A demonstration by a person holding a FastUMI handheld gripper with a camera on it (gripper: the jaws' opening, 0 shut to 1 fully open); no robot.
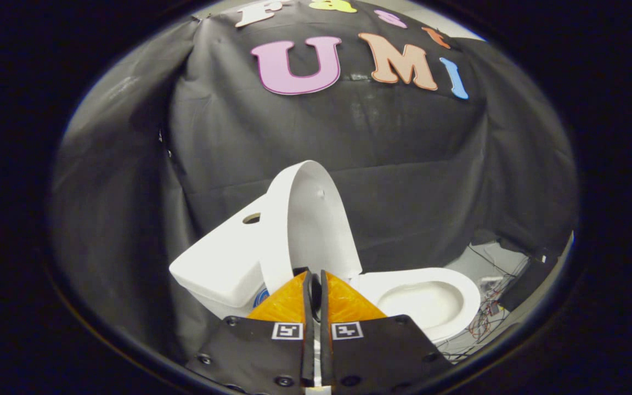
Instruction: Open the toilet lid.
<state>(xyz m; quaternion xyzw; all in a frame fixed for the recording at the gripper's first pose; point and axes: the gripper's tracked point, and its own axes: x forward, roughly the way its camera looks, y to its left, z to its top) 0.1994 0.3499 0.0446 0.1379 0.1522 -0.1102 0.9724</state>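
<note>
The white toilet lid (311,219) stands raised, nearly upright, with its back toward the tank (220,260). To its right the open bowl (424,303) shows, ringed by the white seat (467,288). My gripper (315,277) is shut, its two fingers pressed close together with only a thin dark slit between them and nothing held. The fingertips sit just in front of the lid's lower edge, near the hinge; whether they touch it I cannot tell.
Black cloth walls close in behind and to the left of the toilet. A tangle of thin cables (489,315) and a dark box (530,280) lie on the pale floor beyond the bowl, to the right.
</note>
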